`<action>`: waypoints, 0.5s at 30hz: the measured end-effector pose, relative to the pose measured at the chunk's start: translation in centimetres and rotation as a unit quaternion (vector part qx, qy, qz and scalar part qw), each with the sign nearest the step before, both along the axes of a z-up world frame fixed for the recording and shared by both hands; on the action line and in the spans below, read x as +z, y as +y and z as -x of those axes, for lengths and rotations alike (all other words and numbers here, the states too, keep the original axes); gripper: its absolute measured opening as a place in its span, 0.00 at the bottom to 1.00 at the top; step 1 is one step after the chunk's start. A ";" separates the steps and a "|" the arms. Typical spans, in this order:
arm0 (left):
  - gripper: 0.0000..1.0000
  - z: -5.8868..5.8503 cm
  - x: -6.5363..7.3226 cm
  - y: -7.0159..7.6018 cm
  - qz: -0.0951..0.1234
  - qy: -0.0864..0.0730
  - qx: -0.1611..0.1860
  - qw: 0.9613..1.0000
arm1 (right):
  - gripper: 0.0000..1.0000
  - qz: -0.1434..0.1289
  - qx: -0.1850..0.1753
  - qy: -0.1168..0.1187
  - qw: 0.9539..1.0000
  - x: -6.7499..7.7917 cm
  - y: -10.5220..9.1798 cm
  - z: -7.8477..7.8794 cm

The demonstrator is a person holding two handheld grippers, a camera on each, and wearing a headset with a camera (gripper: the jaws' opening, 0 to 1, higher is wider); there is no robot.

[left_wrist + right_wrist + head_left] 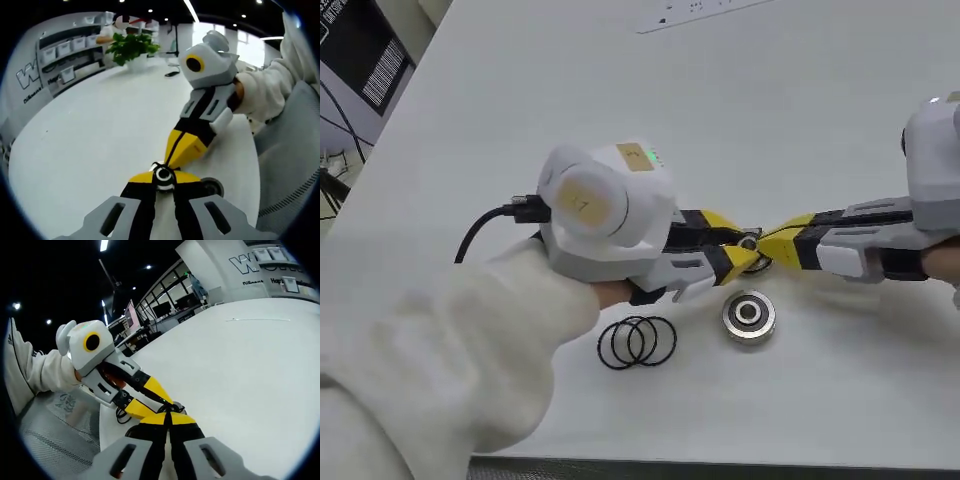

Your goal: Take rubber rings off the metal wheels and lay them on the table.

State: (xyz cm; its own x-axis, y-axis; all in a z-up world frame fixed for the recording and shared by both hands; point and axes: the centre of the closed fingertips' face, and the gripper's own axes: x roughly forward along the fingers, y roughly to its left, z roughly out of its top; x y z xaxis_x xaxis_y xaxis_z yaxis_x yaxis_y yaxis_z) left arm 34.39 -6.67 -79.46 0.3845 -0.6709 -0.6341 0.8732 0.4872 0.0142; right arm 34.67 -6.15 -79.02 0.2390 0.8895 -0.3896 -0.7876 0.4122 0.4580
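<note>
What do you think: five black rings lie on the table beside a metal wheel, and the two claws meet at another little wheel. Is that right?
Not quite. The head view shows three black rings on the table, not five. The rest holds: they lie beside a metal wheel, and the left claw and right claw meet at another little wheel.

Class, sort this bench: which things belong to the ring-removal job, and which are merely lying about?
Job: small silver metal wheel, gripped; second silver metal wheel, lying flat; black rubber rings beside it.
Lying about: flat white strip; green potted plant.
</note>
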 end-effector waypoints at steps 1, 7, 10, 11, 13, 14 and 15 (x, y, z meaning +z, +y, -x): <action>0.13 0.0 0.0 0.0 0.000 0.000 0.000 1.000 | 0.00 0.000 0.000 0.000 1.000 0.0 0.0 0.0; 0.13 0.1 0.0 -0.1 -0.002 -0.001 0.001 1.000 | 0.00 0.001 0.005 -0.007 1.000 0.0 0.1 0.1; 0.13 0.1 0.0 -0.1 -0.003 -0.002 -0.001 1.000 | 0.00 -0.001 0.002 -0.005 1.000 -0.1 0.0 -0.1; 0.13 0.2 0.0 -0.1 -0.005 -0.006 -0.003 1.000 | 0.00 -0.003 0.001 -0.003 1.000 -0.1 -0.1 -0.1; 0.13 0.2 -0.1 -0.1 -0.010 -0.013 -0.007 1.000 | 0.00 -0.016 -0.004 0.011 1.000 0.1 -0.1 -0.2; 0.13 0.1 -0.1 -0.1 -0.010 -0.013 -0.006 1.000 | 0.00 -0.020 -0.004 0.011 1.000 0.2 -0.1 -0.2; 0.13 0.1 -0.1 -0.1 -0.009 -0.013 -0.006 1.000 | 0.00 -0.023 -0.004 0.012 1.000 0.3 0.0 -0.1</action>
State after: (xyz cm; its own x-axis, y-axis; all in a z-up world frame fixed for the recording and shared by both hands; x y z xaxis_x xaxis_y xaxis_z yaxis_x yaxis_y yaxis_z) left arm 34.33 -6.73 -79.55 0.3938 -0.6634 -0.6363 0.8778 0.4768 0.0462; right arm 34.81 -6.15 -78.72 0.2368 0.9048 -0.3538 -0.7727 0.3962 0.4960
